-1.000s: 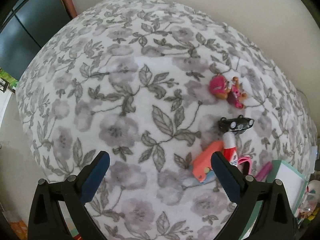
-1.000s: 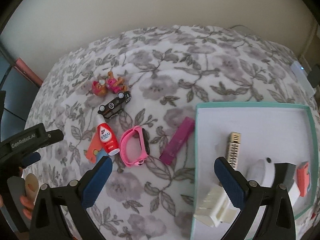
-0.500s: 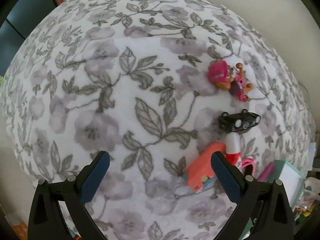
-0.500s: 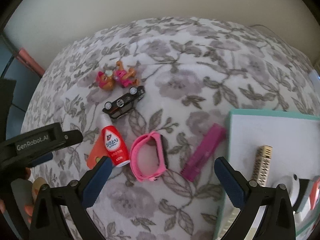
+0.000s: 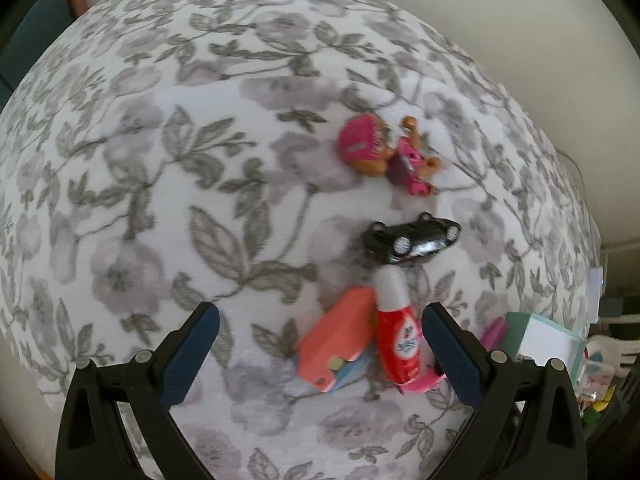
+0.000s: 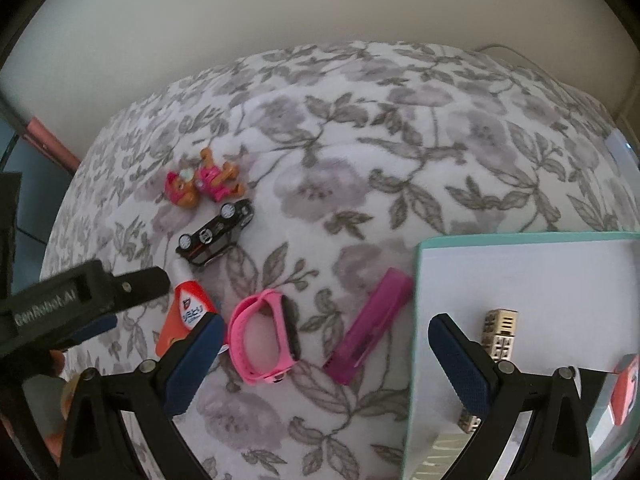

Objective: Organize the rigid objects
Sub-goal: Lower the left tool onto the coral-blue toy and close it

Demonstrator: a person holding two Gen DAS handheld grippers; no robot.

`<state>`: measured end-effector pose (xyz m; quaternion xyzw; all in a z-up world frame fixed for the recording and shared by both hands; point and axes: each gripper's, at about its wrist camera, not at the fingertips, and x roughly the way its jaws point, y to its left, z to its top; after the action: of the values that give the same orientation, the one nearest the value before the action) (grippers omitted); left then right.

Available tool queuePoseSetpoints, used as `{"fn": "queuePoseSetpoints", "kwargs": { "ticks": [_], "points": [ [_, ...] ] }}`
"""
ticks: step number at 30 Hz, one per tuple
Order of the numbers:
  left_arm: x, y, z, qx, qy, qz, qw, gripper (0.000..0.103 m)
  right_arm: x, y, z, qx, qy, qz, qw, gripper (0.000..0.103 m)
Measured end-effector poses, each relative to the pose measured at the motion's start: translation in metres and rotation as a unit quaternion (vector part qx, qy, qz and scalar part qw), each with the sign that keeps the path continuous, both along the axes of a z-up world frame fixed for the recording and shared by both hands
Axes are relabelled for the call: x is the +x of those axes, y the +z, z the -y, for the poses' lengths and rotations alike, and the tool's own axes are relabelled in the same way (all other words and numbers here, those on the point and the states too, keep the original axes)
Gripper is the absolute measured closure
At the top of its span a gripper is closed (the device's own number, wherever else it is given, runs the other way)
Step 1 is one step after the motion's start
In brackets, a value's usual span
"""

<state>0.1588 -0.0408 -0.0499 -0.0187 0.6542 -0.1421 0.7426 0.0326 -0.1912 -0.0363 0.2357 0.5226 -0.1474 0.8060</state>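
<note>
**A:** So, going left to right, what's laid out on that floral cloth?

**B:** In the right wrist view the left gripper pokes in from the far left edge, low over the cloth. From its own camera its fingers are spread wide with nothing between them. Next comes the orange block, lying flat and touching the red-and-white glue bottle, whose white cap points at the black toy car. The car sits just beyond the cap, on its side with its wheels showing. Past that is the pink doll figure, lying down, close to the car but apart from it.

**A:** And further right?

**B:** A pink wristband standing on edge just beside the bottle, then a magenta bar lying diagonally, its upper end close to the teal-rimmed tray. In the tray there's a beige ridged piece and something orange-red at the far right edge, partly cut off.

**A:** Right gripper?

**B:** The right gripper hovers open and empty, left finger over the bottle's base, right finger over the tray.
</note>
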Motion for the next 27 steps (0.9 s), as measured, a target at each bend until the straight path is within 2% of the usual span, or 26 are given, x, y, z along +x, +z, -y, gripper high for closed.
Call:
{"fn": "queuePoseSetpoints", "kwargs": {
  "ticks": [9, 13, 15, 18, 20, 23, 25, 27],
  "points": [
    [-0.013, -0.017, 0.028, 0.021, -0.018, 0.000, 0.9996, 0.002, -0.009, 0.004, 0.016, 0.018, -0.022, 0.009, 1.000, 0.000],
    [-0.017, -0.022, 0.038, 0.046, -0.017, 0.004, 0.9988, 0.003, -0.011, 0.004, 0.018, 0.024, -0.026, 0.008, 0.999, 0.000],
    [-0.018, -0.020, 0.036, 0.037, -0.015, 0.002, 0.9992, 0.008, -0.010, 0.003, 0.017, 0.027, -0.026, 0.008, 0.999, 0.000],
    [-0.019, -0.017, 0.032, 0.022, -0.016, -0.003, 0.9996, 0.024, -0.010, 0.002, 0.016, 0.032, -0.023, 0.008, 0.999, 0.000],
    [-0.020, -0.017, 0.033, 0.021, -0.023, -0.007, 0.9995, 0.031, -0.009, 0.001, 0.015, 0.035, -0.023, 0.008, 0.999, 0.000],
    [-0.024, -0.018, 0.032, 0.023, -0.030, -0.019, 0.9991, 0.051, -0.009, 0.001, 0.015, 0.040, -0.023, 0.009, 0.999, 0.000],
    [-0.027, -0.020, 0.033, 0.031, -0.035, -0.012, 0.9988, 0.052, -0.010, 0.000, 0.015, 0.043, -0.024, 0.010, 0.999, 0.000],
    [-0.028, -0.018, 0.034, 0.036, -0.036, -0.006, 0.9987, 0.061, -0.010, 0.000, 0.015, 0.045, -0.025, 0.008, 0.999, 0.000]
  ]
}}
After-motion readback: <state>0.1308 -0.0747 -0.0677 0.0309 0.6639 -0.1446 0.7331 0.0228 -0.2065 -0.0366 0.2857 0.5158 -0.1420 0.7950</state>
